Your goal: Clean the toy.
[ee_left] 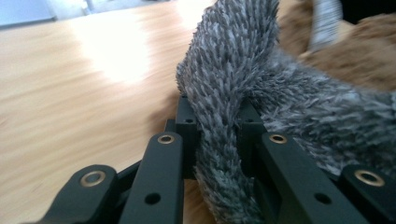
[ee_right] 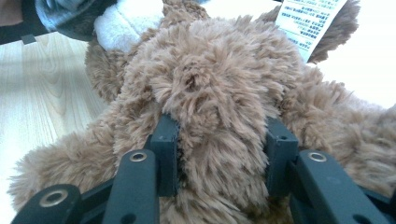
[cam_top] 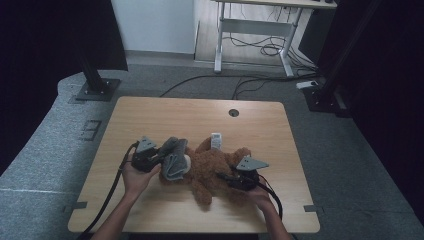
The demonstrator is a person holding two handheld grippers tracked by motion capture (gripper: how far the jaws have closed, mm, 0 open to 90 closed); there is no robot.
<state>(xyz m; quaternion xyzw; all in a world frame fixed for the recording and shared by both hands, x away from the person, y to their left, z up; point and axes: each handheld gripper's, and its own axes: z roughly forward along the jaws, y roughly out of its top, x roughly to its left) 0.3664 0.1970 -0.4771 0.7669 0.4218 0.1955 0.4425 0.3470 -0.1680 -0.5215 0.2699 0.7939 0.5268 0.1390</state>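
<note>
A brown plush teddy bear [cam_top: 210,167] lies on the wooden table [cam_top: 150,115], with a white label [cam_top: 216,140] at its far side. A grey fuzzy garment [cam_top: 172,157] covers its left end. My left gripper [cam_top: 159,159] is shut on a fold of the grey garment [ee_left: 219,107], which passes between its black jaws. On the bear's right side, my right gripper [cam_top: 226,177] is shut on the bear's brown fur [ee_right: 217,121]; both jaws press into the plush. The label [ee_right: 310,21] shows at the top right of the right gripper view.
A round cable hole [cam_top: 233,112] sits near the table's far edge. Beyond the table stand a black post base [cam_top: 97,90], a white desk frame [cam_top: 255,30] and loose floor cables [cam_top: 250,80]. Bare tabletop [ee_left: 84,74] lies left of the garment.
</note>
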